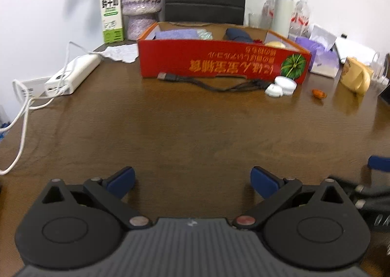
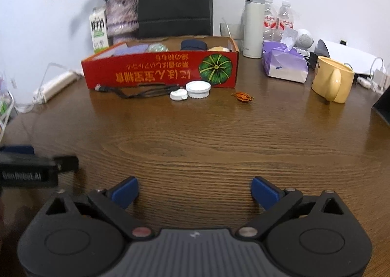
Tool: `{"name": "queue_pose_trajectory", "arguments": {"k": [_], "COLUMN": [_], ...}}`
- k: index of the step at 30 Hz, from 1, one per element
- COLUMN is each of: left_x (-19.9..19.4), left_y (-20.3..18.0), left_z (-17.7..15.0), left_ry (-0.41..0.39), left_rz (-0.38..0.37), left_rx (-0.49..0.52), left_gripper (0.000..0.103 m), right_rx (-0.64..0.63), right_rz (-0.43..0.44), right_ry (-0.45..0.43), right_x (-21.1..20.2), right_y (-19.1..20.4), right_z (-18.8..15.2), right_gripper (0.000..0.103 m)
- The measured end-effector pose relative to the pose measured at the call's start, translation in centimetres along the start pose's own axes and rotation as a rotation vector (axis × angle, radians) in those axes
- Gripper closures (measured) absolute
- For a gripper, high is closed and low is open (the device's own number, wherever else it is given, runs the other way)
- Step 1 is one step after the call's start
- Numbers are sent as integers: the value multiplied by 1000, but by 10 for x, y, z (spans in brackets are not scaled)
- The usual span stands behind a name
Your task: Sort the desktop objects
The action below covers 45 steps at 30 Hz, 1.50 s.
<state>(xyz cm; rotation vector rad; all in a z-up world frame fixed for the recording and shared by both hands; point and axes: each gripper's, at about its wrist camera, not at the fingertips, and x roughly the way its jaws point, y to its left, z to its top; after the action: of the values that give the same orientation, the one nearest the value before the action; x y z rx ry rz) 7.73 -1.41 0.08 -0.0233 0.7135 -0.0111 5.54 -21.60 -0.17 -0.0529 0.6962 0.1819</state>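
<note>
Both grippers hover low over the near edge of the desk (image 2: 219,135), well back from the clutter. Left gripper (image 1: 192,180): jaws wide apart, nothing btwn them. Right gripper (image 2: 193,192): same, jaws spread, empty.

Progress, judged from how things lie: partly done. The red box (image 2: 160,69) sits toward the far edge, left of centre, and already holds several items: a purple cloth (image 1: 175,33), a dark blue case (image 2: 193,45), something pale yellow (image 2: 218,49) at its right end, plus a greenish crinkly thing that can't be identified.

Still loose on the desk, just in front of the box's near wall:
- black USB cable (image 2: 139,91), lying along the wall
- big white cap (image 2: 198,89) and a smaller white lid (image 2: 178,94), touching each other, at the cable's right end
- small orange dried bit (image 2: 242,97), a bit right of the caps, near the box's right corner

Other stuff toward the far right: tissue pack (image 2: 285,64), yellow mug (image 2: 332,79), white flask (image 2: 253,25). Whether these count as things to sort can't be told.

So approx. 4 loose pieces left near the box; neither claw has begun a pickup.
</note>
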Motion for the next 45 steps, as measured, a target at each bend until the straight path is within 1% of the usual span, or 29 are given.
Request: {"name": "queue_pose_trajectory", "arguments": {"k": [2,3,4,5,6,8,9,11,13,15,16,18,19,20,21,22,23,24,25,26,27,28,29,32,34,37,41,43,45], "left_x": [5,8,11,17,25,41,49,67,83,97,105,116,120,125,130,133,134,133,131,126,121,115,111,96,82,49,4,-13,-23], "left_y": [1,2,1,1,0,-1,-2,0,7,19,22,23,21,18,15,10,6,2,-1,-2,-4,-7,-6,5,6,6,8,8,8], "left_z": [12,20,27,35,46,64,71,87,98,108,112,119,120,122,122,122,121,121,118,115,112,108,104,92,86,73,64,62,60], "left_ry": [-25,-42,-55,-53,-33,-18,-22,-31,-24,-19,-15,1,3,4,15,7,1,-3,-9,-20,-20,-24,-29,-34,-44,-116,-214,-236,-239], "left_rz": [-11,-20,-31,-51,-79,-127,-122,-70,-48,-52,-54,-25,-5,16,36,68,98,111,117,102,83,100,91,9,9,-15,-5,-15,-4], "left_rx": [-9,-4,2,15,30,35,30,-5,-83,-179,-209,-205,-193,-180,-173,-159,-145,-138,-135,-135,-134,-123,-118,-180,-180,-171,-123,-96,-73], "left_gripper": [0,0,1,3,3,7,7,9,11,12,12,16,23,35,42,45,48,51,62,96,98,100,101,101,101,101,102,102,102], "right_rx": [-20,-42,-65,-86,-98,-89,-65,-23,18,42,46,48,49,47,44,55,74,91,98,88,78,70,68,61,40,24,-10,-36,-57], "right_rz": [49,56,44,21,3,-8,1,29,53,71,75,83,94,103,107,121,131,136,145,145,138,132,133,151,147,144,132,148,150], "right_ry": [-7,-13,-32,-63,-88,-112,-117,-111,-94,-78,-75,-63,-52,-43,-35,-49,-50,-49,-51,-52,-57,-62,-64,-100,-132,-161,-232,-263,-272], "right_x": [3,5,8,11,16,30,39,59,83,102,110,121,126,129,133,133,133,133,133,132,131,130,129,118,108,90,48,28,10], "right_y": [-2,-3,-3,-5,-8,-17,-23,-32,-41,-43,-43,-40,-39,-39,-39,-42,-45,-47,-49,-49,-49,-49,-48,-45,-40,-34,-19,-12,-5], "right_z": [7,13,21,30,40,61,72,92,109,118,121,123,122,121,120,117,116,114,114,113,113,112,112,111,111,107,93,83,71], "right_gripper": [15,16,16,16,16,18,18,21,25,30,34,37,41,48,52,53,56,62,65,65,65,65,65,65,65,65,65,65,65]}}
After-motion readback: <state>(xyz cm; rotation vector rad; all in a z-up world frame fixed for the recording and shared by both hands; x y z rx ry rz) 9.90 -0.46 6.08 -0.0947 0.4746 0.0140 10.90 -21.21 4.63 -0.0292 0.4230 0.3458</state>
